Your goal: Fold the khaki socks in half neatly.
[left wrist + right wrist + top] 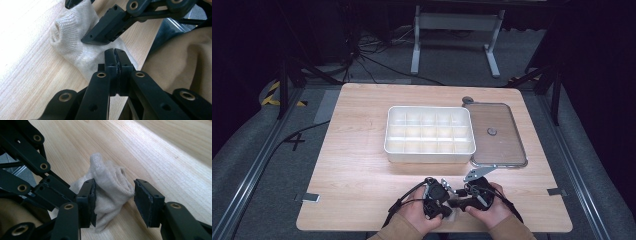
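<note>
A cream knitted sock lies bunched on the wooden table near its front edge, between the two hands. My left gripper is shut, its jaws pressed together on the sock's near edge. My right gripper is open, one jaw on each side of the bunched part; its left pad touches the fabric while the right pad stands clear. The high view shows both grippers meeting tip to tip over the sock.
A white box divided into several compartments stands in the middle of the table. Its clear lid with a round knob lies flat to the right. A tan sleeve is close behind the grippers.
</note>
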`<state>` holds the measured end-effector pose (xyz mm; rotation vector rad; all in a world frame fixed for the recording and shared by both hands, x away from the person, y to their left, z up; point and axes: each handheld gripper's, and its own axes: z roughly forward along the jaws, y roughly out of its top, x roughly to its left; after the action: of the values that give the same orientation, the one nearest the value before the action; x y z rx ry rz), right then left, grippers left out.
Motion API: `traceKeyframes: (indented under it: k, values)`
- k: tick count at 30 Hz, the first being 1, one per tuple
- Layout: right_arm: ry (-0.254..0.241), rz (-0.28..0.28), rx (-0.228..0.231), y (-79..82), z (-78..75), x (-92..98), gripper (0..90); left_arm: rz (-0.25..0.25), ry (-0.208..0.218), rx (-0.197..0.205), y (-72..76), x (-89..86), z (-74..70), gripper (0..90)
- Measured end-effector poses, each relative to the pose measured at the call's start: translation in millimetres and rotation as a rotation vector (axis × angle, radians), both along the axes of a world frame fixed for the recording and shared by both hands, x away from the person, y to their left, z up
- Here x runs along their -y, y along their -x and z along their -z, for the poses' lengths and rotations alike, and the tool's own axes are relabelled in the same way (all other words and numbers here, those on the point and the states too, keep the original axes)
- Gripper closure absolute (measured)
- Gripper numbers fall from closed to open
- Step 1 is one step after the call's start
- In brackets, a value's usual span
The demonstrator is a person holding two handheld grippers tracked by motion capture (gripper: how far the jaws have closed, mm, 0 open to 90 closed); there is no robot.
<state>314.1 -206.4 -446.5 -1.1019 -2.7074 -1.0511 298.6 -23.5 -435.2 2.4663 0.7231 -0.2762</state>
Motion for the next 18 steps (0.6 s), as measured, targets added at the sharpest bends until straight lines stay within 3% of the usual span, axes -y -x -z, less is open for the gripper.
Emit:
traceKeyframes:
  k: [6, 18]
  values:
    - [-0.025, 0.000, -0.045, -5.0, 4.9, 1.4, 52.0, -0.015, 0.006, -0.003, 1.9, -0.5, 0.9, 89.1]
    - [-0.052, -0.016, -0.079, -7.1, 7.0, 1.4, 57.2, -0.008, 0.003, -0.010, -0.3, -1.4, 1.1, 89.0]
